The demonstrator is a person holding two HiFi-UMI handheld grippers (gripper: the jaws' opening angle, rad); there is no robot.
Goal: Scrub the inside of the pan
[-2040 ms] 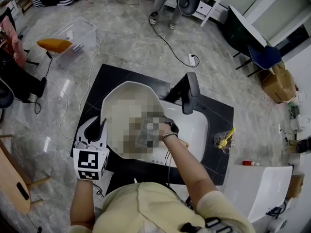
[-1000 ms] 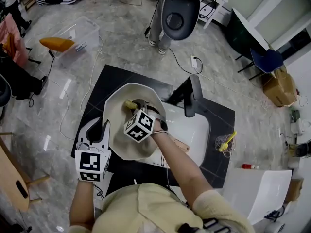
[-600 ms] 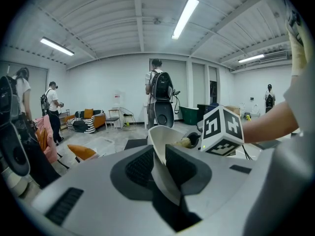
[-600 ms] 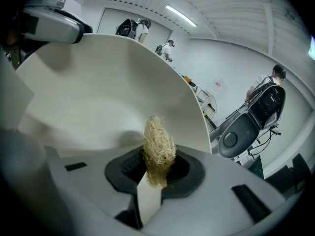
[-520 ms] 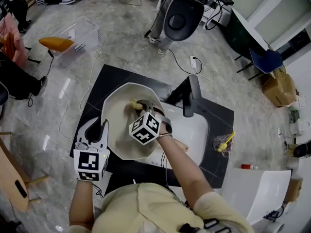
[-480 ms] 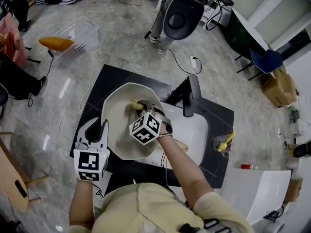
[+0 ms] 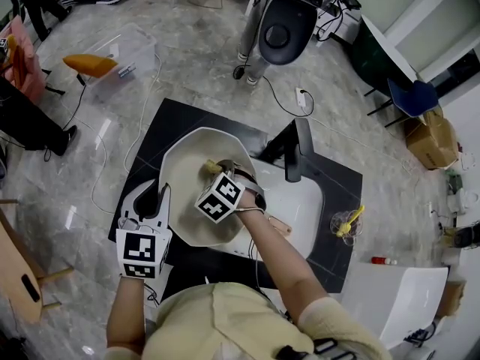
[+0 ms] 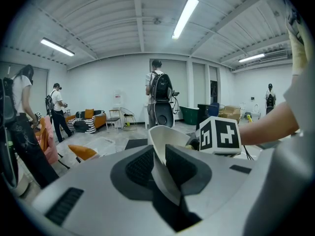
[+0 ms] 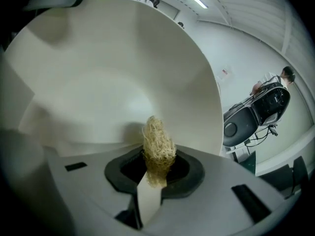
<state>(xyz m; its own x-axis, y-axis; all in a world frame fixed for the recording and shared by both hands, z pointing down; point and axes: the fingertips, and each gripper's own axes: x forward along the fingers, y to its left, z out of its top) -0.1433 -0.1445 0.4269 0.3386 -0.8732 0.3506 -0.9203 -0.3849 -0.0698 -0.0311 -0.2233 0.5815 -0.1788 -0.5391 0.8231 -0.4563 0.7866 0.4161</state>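
A cream-coloured pan (image 7: 182,172) is tilted over the black counter and the sink's left edge. My left gripper (image 7: 155,194) is shut on its near-left rim; in the left gripper view the thin pan wall (image 8: 167,134) stands pinched in that gripper (image 8: 160,165). My right gripper (image 7: 220,172) reaches into the pan from the right, shut on a yellowish fibre scrubber (image 7: 212,166). The right gripper view shows the scrubber (image 9: 158,149) sticking out of that gripper (image 9: 156,167), against the pan's smooth inner wall (image 9: 98,73).
A white sink basin (image 7: 300,201) with a black faucet (image 7: 297,147) lies to the right of the pan. A glass with a yellow brush (image 7: 346,222) stands on the counter's right. A person with a backpack (image 7: 281,17) stands beyond the counter.
The right gripper with the scrubber has shifted a little to the right and toward me inside the pan. The left gripper and the pan have stayed in place.
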